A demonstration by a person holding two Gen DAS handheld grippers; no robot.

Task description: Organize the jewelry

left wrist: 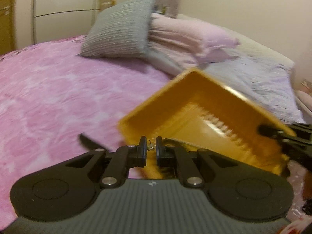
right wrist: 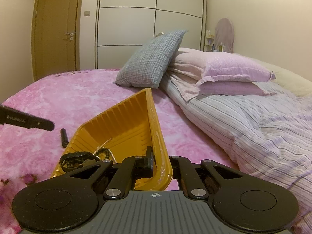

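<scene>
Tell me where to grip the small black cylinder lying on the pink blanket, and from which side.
Take the black cylinder across its middle, coming from above with the fingers either side of its long axis. It lies flat on the pink blanket, clear of the yellow tray beside it. It is round and would probably roll if pushed endwise.

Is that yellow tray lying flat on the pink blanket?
No, the yellow tray is tipped up off the pink blanket, its rim clamped by the right gripper, with jewelry gathered at its low end.

"GenRobot.AI" on the left hand-held gripper (right wrist: 27, 121)
</scene>
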